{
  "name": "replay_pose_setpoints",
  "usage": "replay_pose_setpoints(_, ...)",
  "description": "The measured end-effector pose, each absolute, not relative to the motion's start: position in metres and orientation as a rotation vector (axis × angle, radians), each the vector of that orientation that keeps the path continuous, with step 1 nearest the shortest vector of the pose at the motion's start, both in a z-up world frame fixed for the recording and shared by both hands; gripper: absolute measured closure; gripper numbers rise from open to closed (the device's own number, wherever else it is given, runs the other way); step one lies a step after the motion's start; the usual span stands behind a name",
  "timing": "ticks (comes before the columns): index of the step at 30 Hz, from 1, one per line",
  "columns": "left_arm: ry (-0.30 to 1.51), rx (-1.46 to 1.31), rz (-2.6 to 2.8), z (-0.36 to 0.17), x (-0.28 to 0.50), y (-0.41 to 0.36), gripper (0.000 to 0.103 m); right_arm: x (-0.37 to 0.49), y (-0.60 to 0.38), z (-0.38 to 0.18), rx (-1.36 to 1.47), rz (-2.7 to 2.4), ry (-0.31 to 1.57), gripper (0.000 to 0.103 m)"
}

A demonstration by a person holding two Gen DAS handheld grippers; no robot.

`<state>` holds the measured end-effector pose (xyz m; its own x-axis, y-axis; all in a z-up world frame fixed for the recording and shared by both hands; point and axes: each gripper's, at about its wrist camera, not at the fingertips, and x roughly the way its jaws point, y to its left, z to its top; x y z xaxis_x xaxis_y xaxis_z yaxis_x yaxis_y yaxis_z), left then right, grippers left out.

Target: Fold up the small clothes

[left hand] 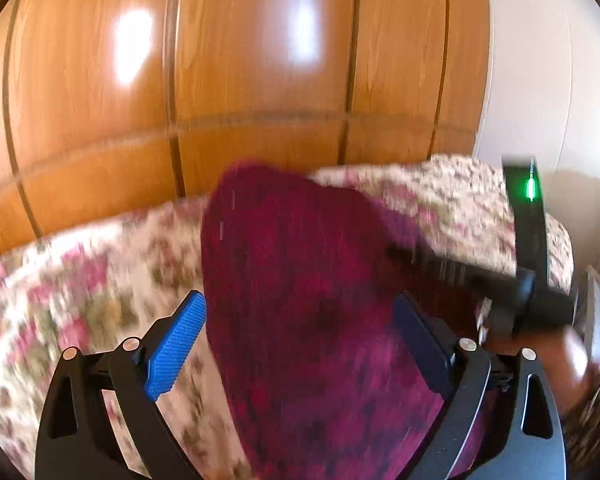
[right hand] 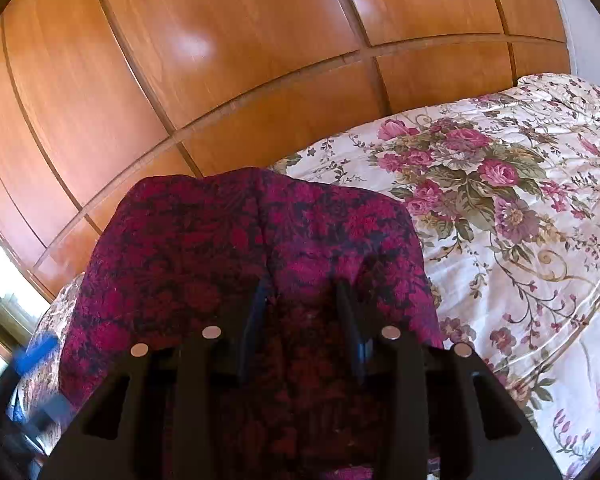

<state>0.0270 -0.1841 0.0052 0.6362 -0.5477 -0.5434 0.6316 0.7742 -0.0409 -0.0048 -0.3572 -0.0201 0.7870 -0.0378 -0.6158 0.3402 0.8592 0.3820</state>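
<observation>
Right claw [right hand: 300, 300] clamped on the crimson garment [right hand: 252, 248]; left claw [left hand: 300, 344] apart, seemingly ungripped through blur; lay it flat on the bed [right hand: 520, 220] first.

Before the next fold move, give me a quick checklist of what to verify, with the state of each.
1. Right gripper holds the garment: ok, cloth is bunched between its near-closed fingers.
2. Left gripper holds the garment: not ok, it is open with cloth only draped between the fingers.
3. Left view is sharp: not ok, blurred.
4. Bedspread has space to lay it down: ok.
5. Garment hangs flat: cannot tell.
</observation>
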Motion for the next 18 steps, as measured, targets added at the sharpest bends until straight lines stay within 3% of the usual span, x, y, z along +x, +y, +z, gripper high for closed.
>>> replay_pose_setpoints(2,0.551,0.183,-0.653,0.018,0.040,-0.200,0.011,-0.006,-0.355,-0.018,0.493,-0.216,0.633,0.067)
replay_pose_setpoints(4,0.580,0.210,-0.635,0.019,0.058,-0.218,0.026,-0.007,-0.351,-0.015,0.492,-0.220,0.625,0.067)
replay_pose_setpoints(7,0.683,0.279,-0.551,0.001,0.097,-0.245,0.037,-0.004,-0.353,-0.015,0.497,-0.217,0.619,0.067)
replay_pose_setpoints(11,0.793,0.299,-0.490,-0.045,0.136,-0.250,0.036,0.001,-0.348,-0.016,0.474,-0.211,0.623,0.067)
replay_pose_setpoints(18,0.768,0.288,-0.497,-0.049,0.136,-0.241,0.036,0.008,-0.335,-0.016,0.381,-0.253,0.623,0.065)
